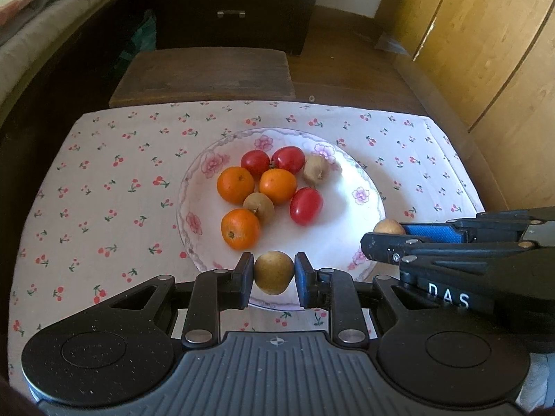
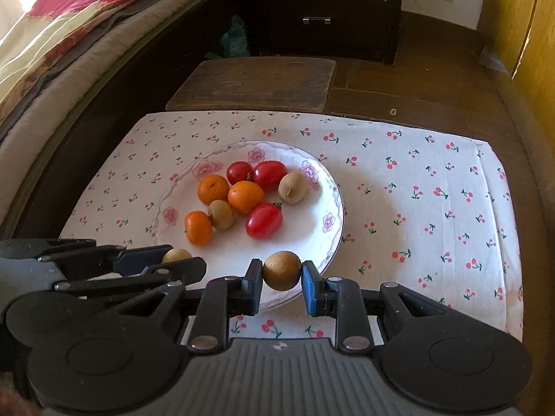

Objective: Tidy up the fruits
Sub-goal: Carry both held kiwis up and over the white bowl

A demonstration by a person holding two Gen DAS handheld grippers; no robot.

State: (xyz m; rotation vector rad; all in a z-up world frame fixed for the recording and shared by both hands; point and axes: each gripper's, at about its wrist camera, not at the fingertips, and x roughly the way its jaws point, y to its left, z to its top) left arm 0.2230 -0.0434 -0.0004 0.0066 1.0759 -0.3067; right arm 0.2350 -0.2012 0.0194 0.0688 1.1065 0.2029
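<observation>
A white floral plate [image 1: 350, 208] [image 2: 312, 228] holds three oranges [image 1: 277, 186] [image 2: 245, 196], three red tomatoes [image 1: 306, 205] [image 2: 263, 221] and two brown kiwi-like fruits [image 1: 259, 207] [image 2: 292, 187]. My left gripper [image 1: 274, 274] is shut on another brown fruit [image 1: 273, 272] above the plate's near rim; it also shows in the right wrist view [image 2: 175, 258]. My right gripper [image 2: 281, 272] is shut on a brown fruit [image 2: 281, 270] above the near rim; it also shows in the left wrist view [image 1: 390, 230].
The plate stands on a cherry-print cloth [image 1: 104, 187] [image 2: 433, 190]. A dark wooden board [image 1: 208, 72] [image 2: 256, 83] lies beyond it. A bed [image 2: 69, 34] is at the left, a dark drawer unit [image 2: 322, 10] behind, wooden cupboards [image 1: 485, 52] at the right.
</observation>
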